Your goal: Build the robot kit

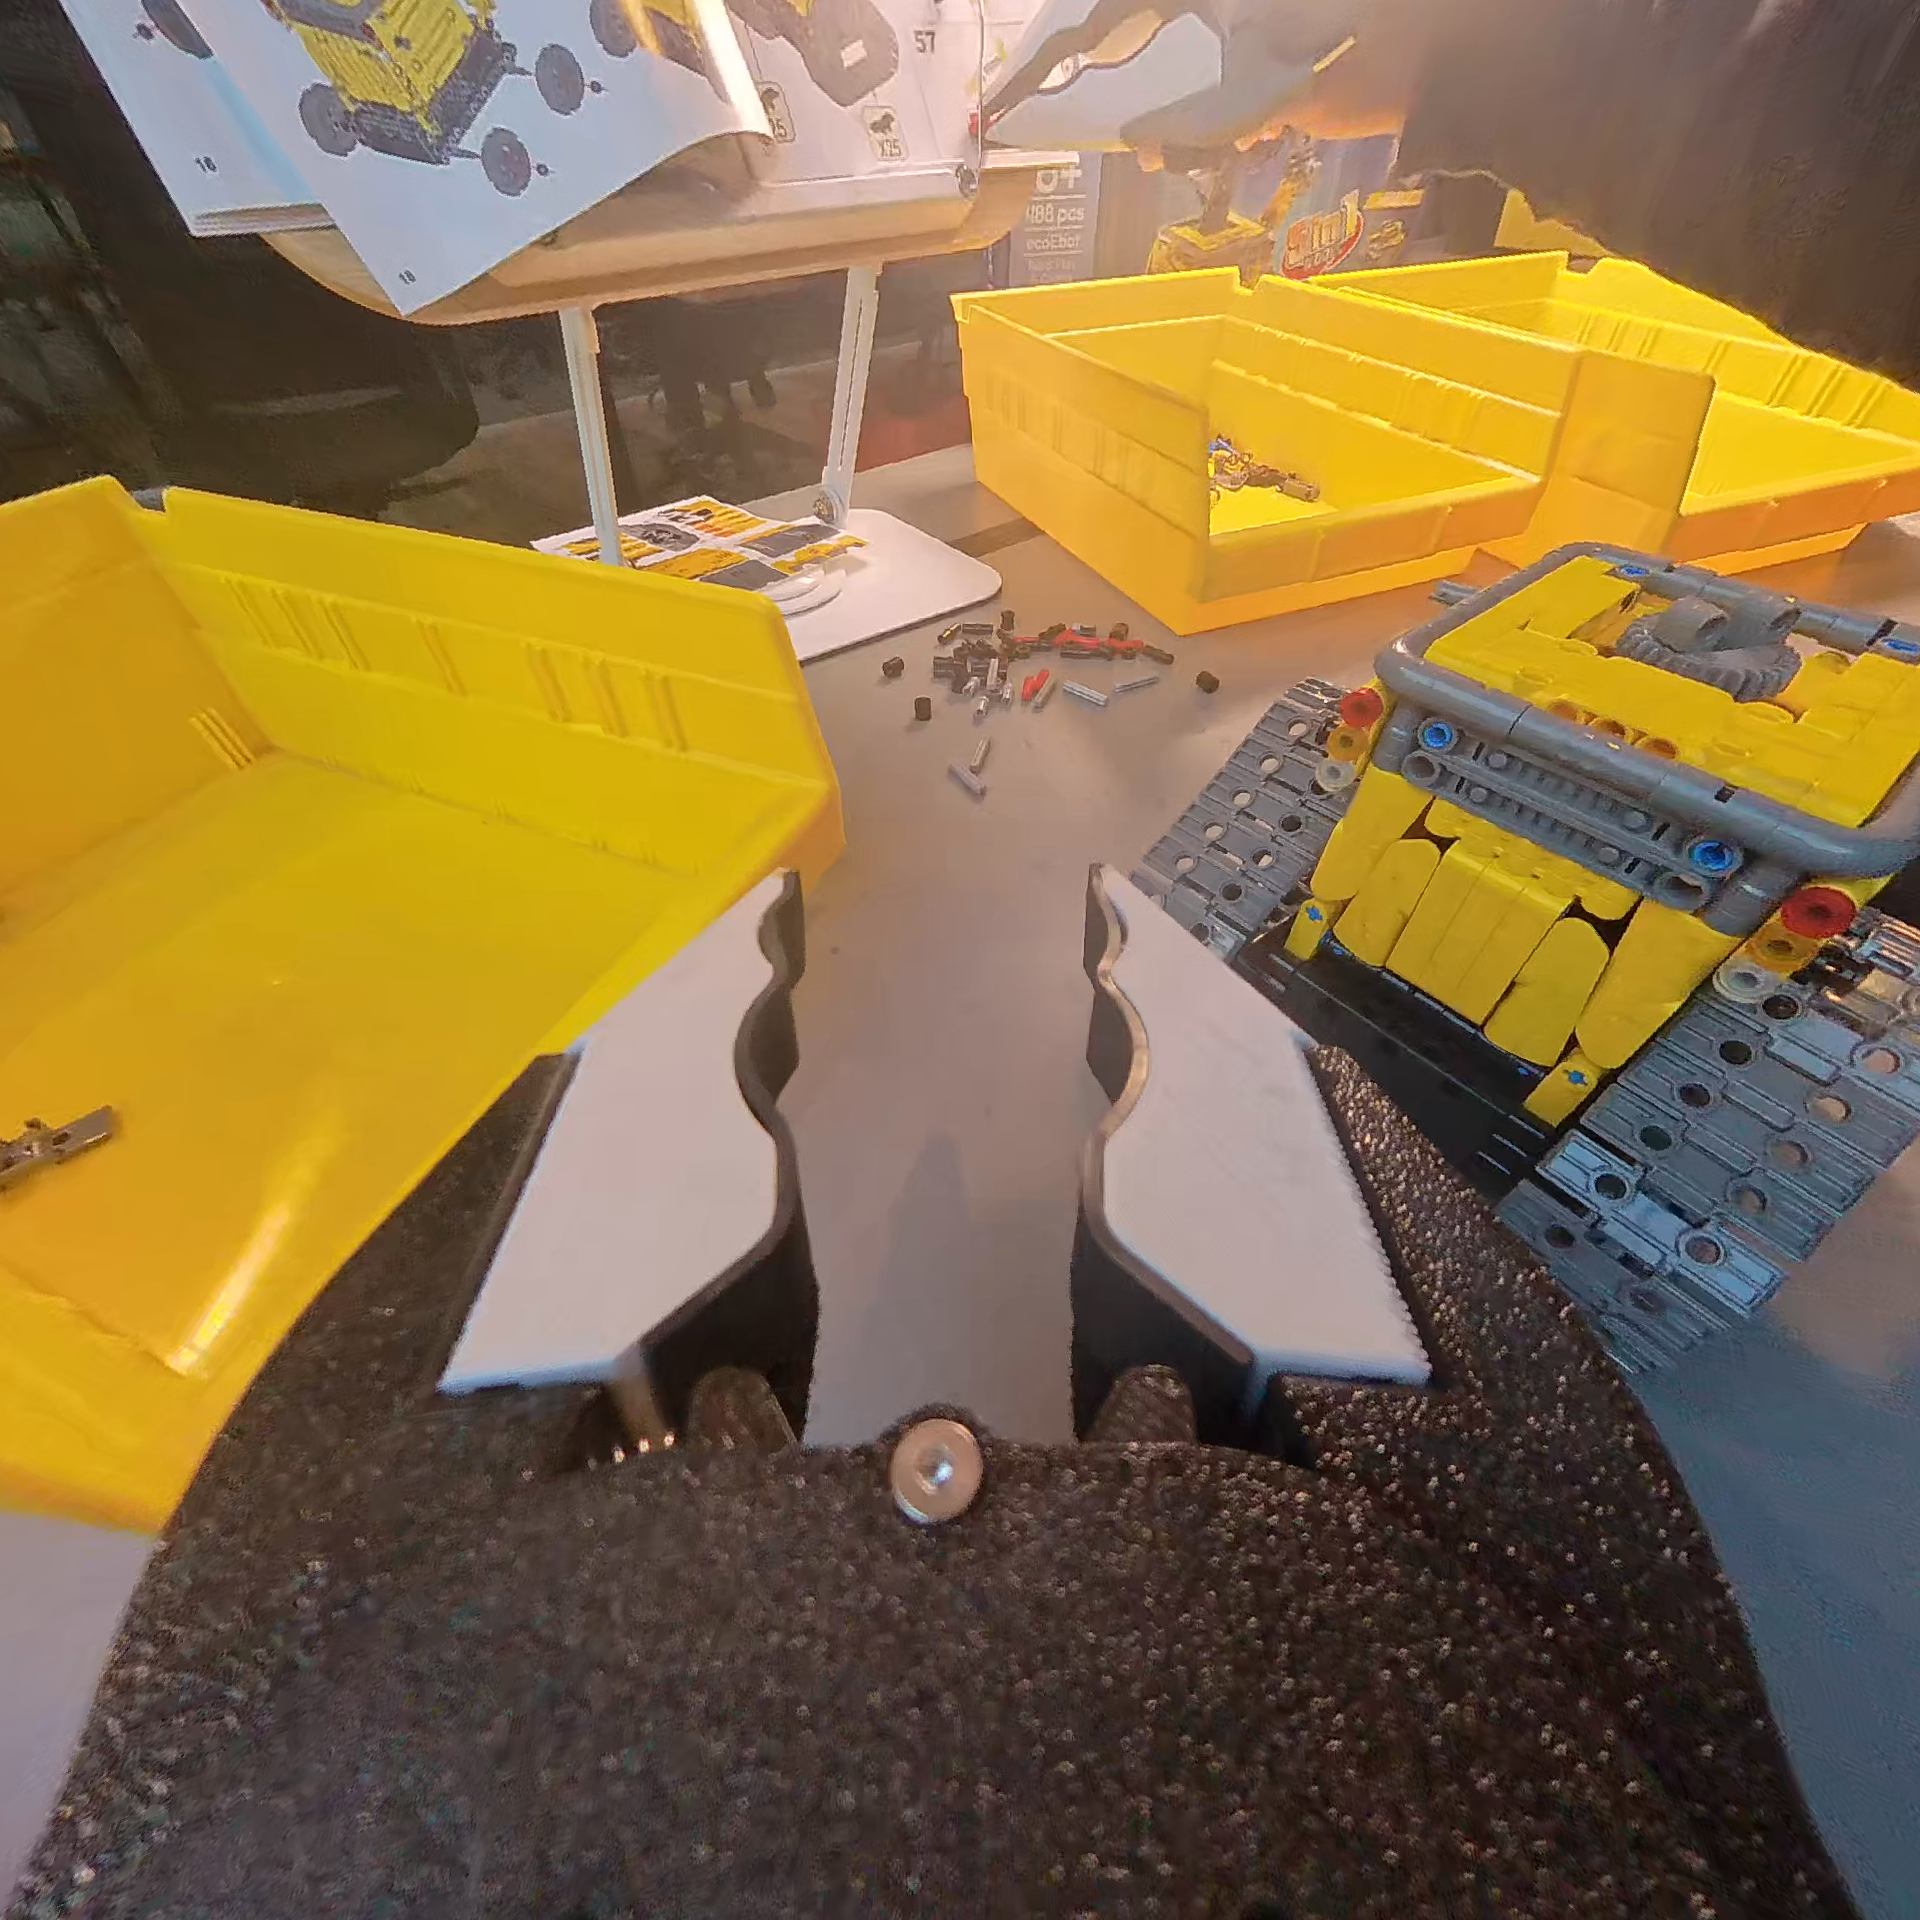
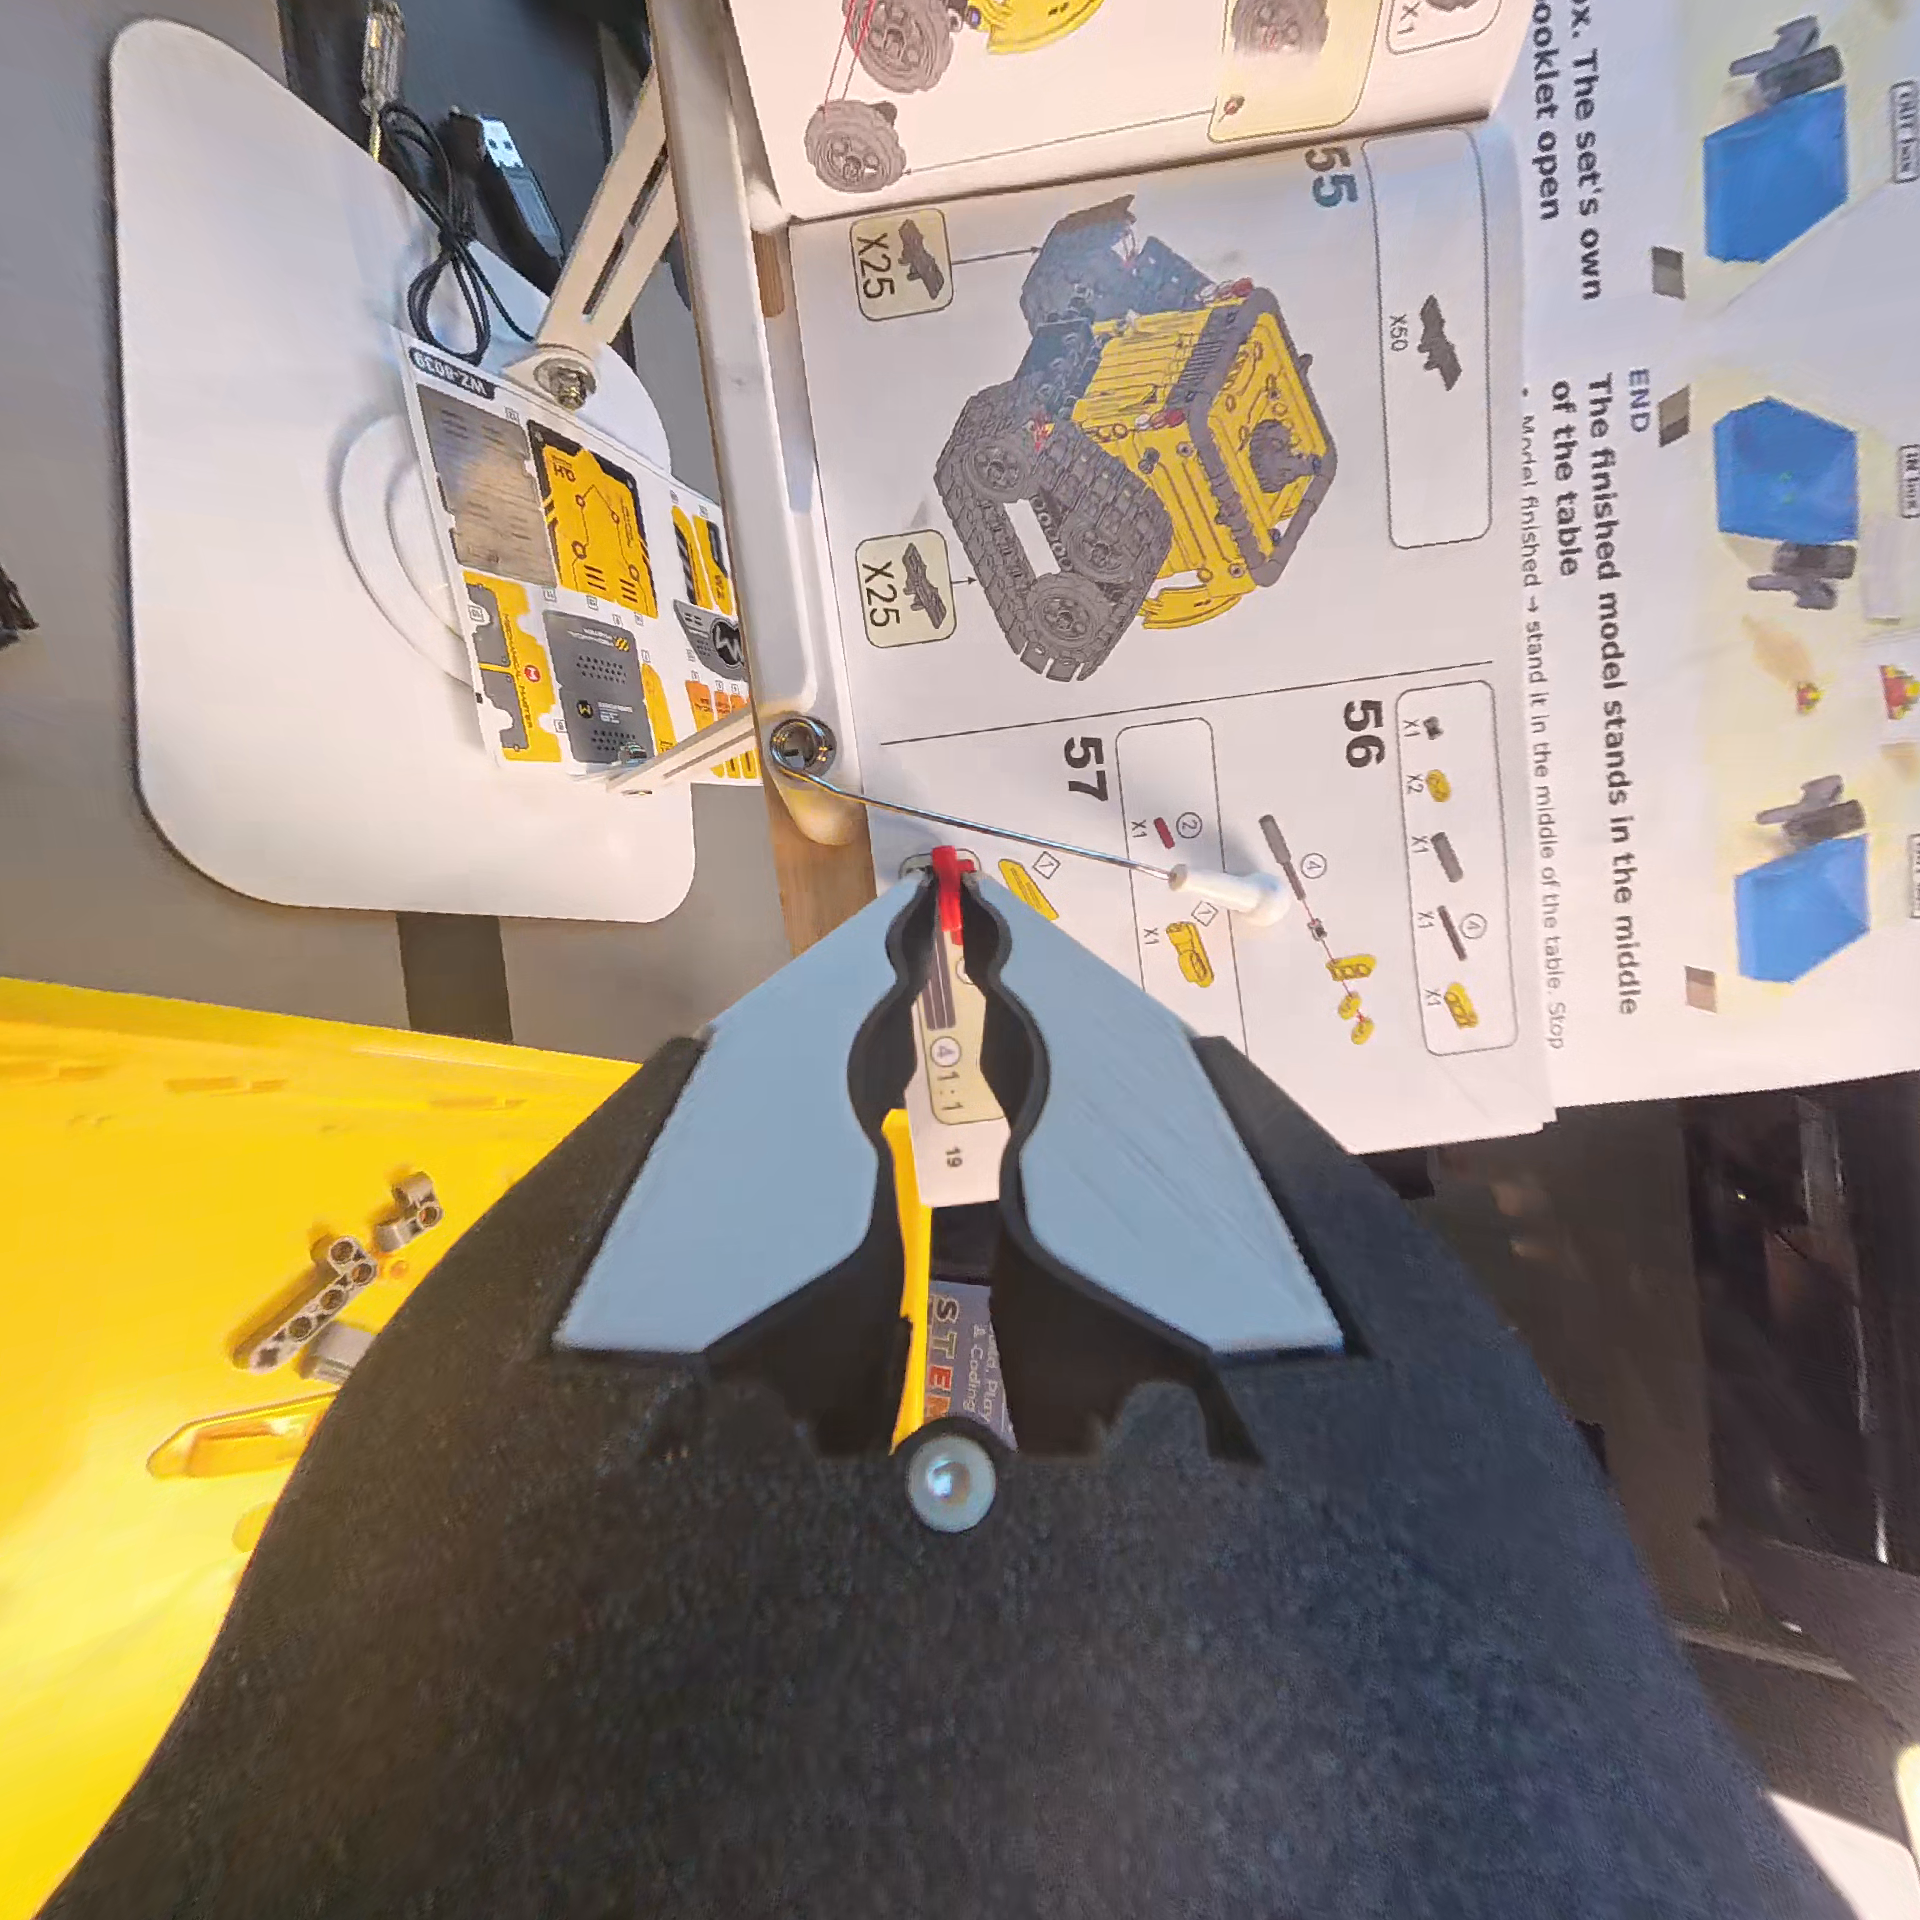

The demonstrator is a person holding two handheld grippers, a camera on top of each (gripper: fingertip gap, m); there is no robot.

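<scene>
Red pin (image 2: 945,883): my right gripper (image 2: 943,878) has it pinched at the very fingertips, jaws closed on it, held up against the open booklet (image 2: 1195,582) on the stand (image 2: 727,436). A wire page clip (image 2: 987,831) crosses the page just beside the pin. Below left of that gripper I see a yellow bin (image 2: 156,1195) with a few grey beams (image 2: 322,1299) in it, and a sticker sheet (image 2: 561,561) lying on the stand's white base (image 2: 260,623).

My left gripper (image 1: 940,914) hangs spread apart over bare table (image 1: 935,987), holding nothing. Its left finger sits just beside the near bin (image 1: 416,831); to its right, close by, stands the yellow tracked model (image 1: 1610,831). Ahead on the table lies a scatter of small black, grey and red pins (image 1: 1029,665). Farther back I see two more yellow bins (image 1: 1351,447), side by side, one with a few small parts inside.
</scene>
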